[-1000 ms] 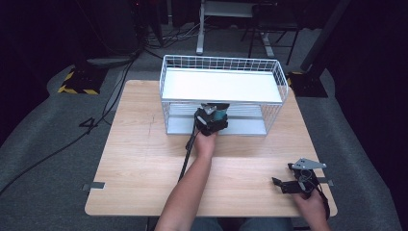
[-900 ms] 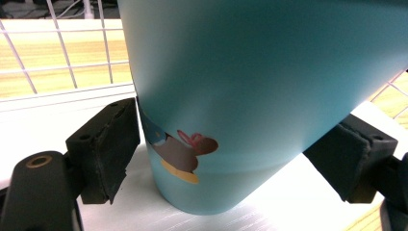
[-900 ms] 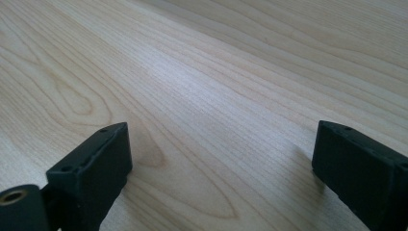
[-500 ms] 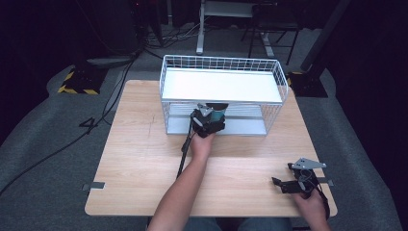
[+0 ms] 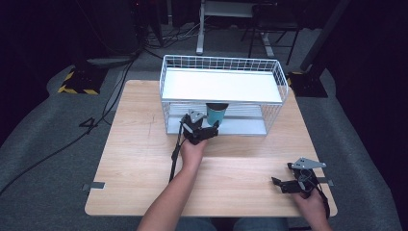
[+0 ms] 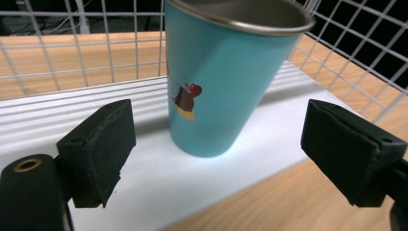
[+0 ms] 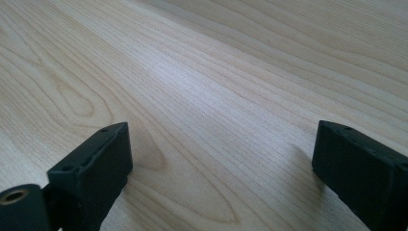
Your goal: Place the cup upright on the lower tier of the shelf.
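Observation:
A teal metal cup [image 5: 216, 114] with a small cartoon figure stands upright on the lower white shelf [image 5: 240, 126] of a wire rack [image 5: 166, 77]. In the left gripper view the cup [image 6: 226, 82] sits near the shelf's front edge, just beyond the jaws. My left gripper [image 5: 208, 130] is open at the front of the rack. Its pads [image 6: 103, 144] stand wide apart on either side of the cup without touching it. My right gripper [image 5: 283, 175] rests low over the table's near right corner, open, with bare wood between its pads [image 7: 96, 159].
The rack's white top shelf [image 5: 221, 85] overhangs the cup, and wire mesh walls [image 6: 356, 43] close the sides and back. The wooden table [image 5: 139, 159] stretches in front of the rack. Dark floor with cables lies around the table.
My left gripper has drawn back a little from the rack toward the person, and the cup now stands free on the lower shelf. The right gripper has not moved.

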`<act>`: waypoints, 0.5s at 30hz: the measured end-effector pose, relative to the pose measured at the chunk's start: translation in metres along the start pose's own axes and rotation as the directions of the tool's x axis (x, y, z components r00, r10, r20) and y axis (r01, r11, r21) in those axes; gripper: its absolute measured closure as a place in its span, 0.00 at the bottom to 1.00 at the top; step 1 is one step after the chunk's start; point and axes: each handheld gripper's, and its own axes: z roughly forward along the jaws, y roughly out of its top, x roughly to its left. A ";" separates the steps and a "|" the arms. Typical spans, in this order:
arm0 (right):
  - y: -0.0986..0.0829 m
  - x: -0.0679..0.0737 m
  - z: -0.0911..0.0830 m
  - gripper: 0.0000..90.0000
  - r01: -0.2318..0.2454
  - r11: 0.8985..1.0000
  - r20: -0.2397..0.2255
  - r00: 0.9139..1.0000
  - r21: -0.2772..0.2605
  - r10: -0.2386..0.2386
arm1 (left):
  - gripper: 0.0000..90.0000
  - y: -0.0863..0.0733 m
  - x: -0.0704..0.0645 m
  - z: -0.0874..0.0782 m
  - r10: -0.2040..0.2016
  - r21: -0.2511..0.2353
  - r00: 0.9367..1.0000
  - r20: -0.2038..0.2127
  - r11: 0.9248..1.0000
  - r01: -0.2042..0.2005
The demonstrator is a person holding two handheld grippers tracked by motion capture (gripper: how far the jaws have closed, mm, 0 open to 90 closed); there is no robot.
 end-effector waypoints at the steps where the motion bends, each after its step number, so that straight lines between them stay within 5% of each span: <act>1: 0.000 0.000 0.000 0.08 0.000 1.000 -0.001 1.000 0.000 0.000 | 0.14 0.000 0.000 -0.005 0.010 0.000 1.000 0.003 1.000 -0.010; 15: 0.004 -0.004 0.004 0.09 0.022 1.000 -0.028 0.999 -0.002 -0.022 | 0.13 -0.006 0.004 -0.073 0.051 0.032 0.998 0.039 0.998 -0.052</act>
